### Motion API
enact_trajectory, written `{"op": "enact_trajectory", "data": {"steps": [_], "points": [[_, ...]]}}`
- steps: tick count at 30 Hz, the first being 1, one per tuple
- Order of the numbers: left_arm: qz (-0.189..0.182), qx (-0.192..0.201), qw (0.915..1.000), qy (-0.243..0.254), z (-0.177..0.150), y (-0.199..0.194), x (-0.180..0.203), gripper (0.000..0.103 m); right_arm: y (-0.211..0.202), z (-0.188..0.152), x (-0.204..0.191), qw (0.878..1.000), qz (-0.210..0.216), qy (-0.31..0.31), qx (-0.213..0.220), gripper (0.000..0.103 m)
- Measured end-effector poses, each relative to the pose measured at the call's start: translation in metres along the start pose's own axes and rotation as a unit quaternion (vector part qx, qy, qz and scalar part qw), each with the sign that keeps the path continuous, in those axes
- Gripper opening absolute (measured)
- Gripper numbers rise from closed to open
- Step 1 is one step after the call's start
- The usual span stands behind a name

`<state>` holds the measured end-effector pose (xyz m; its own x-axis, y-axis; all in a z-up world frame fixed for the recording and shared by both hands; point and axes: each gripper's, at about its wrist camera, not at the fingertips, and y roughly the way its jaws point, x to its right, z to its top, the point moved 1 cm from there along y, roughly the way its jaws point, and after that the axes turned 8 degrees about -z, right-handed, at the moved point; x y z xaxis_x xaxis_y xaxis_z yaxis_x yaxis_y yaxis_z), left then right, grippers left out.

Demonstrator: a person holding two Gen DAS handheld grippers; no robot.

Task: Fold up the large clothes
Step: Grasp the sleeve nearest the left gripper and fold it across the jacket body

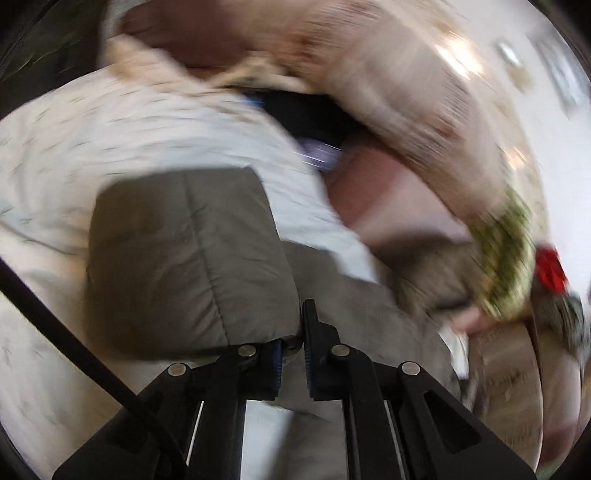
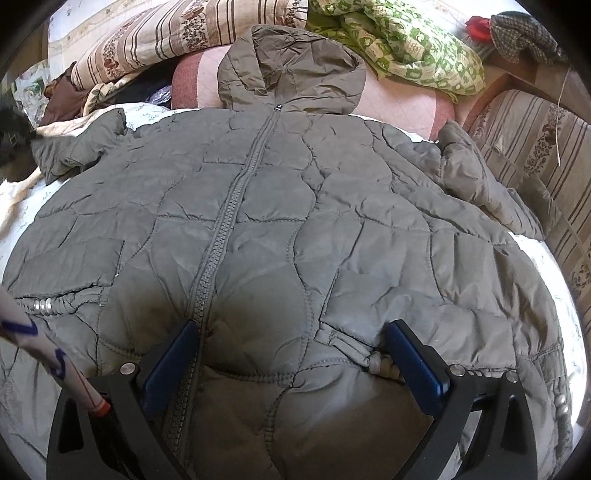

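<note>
Two grippers: left gripper (image 1: 293, 354) pinched tight on jacket sleeve (image 1: 192, 258), frame blurred; right gripper (image 2: 291, 354) hovered low w/ fingers wide apart over jacket (image 2: 295, 229) hem. Jacket lay flat, zipped, on white bedsheet (image 2: 22, 206); striped pillows (image 2: 166, 33) behind. Hood (image 2: 291, 66) pointed away, long axis along zipper (image 2: 229, 221).

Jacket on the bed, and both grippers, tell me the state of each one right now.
Jacket: spread flat, front up, not yet folded.
Zipper: closed up to the collar.
Hood: lying flat above the collar.
Left gripper: shut on the jacket's sleeve.
Right gripper: open above the jacket's front.
</note>
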<state>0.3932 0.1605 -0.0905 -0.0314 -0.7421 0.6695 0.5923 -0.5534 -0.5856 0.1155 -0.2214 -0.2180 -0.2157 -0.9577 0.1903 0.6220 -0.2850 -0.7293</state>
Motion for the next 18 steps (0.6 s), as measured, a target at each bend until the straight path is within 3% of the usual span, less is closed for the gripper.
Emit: {"op": "enact_trajectory", "data": {"steps": [5, 10, 12, 15, 17, 18], "points": [[-0.087, -0.072, 0.9911, 0.07, -0.068, 0.037, 0.094, 0.009, 0.0, 0.0, 0.002, 1.0, 0.008, 0.006, 0.002, 0.103], [-0.108, -0.157, 0.9766, 0.099, -0.138, 0.086, 0.134, 0.013, 0.001, 0.0, 0.006, 1.0, 0.023, 0.017, 0.002, 0.103], [-0.097, -0.176, 0.9726, 0.118, -0.163, 0.089, 0.141, 0.033, 0.001, -0.001, 0.007, 0.999, 0.029, 0.022, 0.001, 0.103], [-0.107, -0.159, 0.9726, 0.132, -0.189, 0.061, 0.144, 0.056, 0.001, -0.001, 0.007, 0.999, 0.033, 0.023, 0.002, 0.103], [-0.11, -0.138, 0.9749, 0.136, -0.199, 0.033, 0.139, 0.068, 0.001, -0.001, 0.007, 0.999, 0.033, 0.023, 0.002, 0.103], [-0.099, -0.12, 0.9776, 0.142, -0.204, 0.015, 0.134, 0.069, 0.001, -0.001, 0.007, 0.999, 0.033, 0.023, 0.002, 0.103]]}}
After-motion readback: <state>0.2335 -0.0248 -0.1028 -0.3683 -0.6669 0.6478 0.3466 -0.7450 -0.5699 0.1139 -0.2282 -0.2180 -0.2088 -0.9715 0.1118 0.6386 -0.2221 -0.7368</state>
